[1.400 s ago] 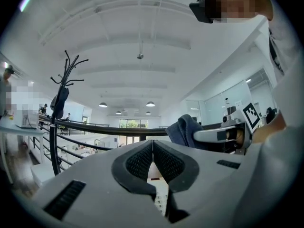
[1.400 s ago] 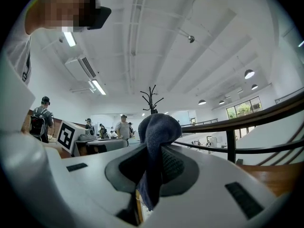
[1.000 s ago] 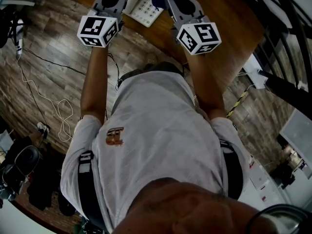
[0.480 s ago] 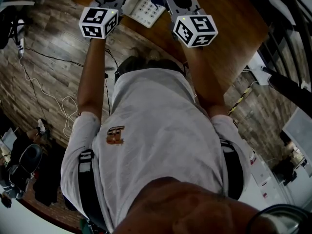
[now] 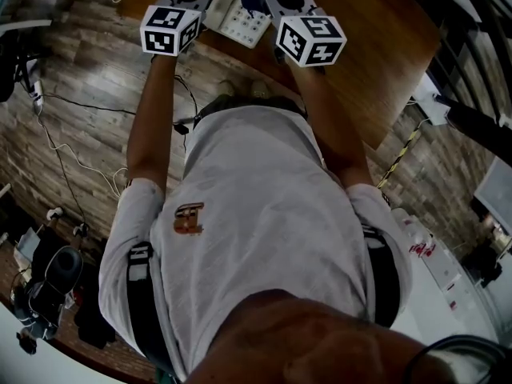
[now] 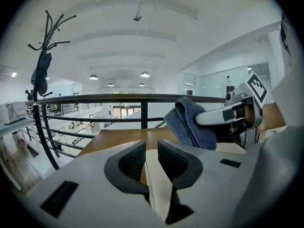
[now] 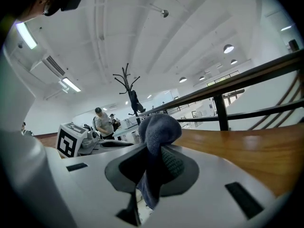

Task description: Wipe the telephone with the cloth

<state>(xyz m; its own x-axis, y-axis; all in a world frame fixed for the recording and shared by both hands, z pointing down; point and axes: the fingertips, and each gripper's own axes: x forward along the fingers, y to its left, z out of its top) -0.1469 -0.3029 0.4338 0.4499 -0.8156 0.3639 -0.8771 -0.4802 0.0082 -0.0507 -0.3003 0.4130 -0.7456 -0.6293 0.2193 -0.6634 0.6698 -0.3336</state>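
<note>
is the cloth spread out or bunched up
Bunched up: the cloth is a rounded wad pinched in the right claw, not flat.

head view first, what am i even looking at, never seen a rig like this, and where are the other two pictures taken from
There is no robot here: a person holds a two-jaw gripper in each hand. The head view comes from a camera on their head looking steeply down, so you see their shirt and both arms. The cubes with square markers are part of the grippers. The other two pictures come from a camera riding on each gripper, looking along its jaws.

On the wooden table lies a pale telephone. The right gripper has its jaws shut on a blue cloth. The left gripper has its jaws apart, and the telephone's pale body shows in the gap. It seems to hold nothing.
</note>
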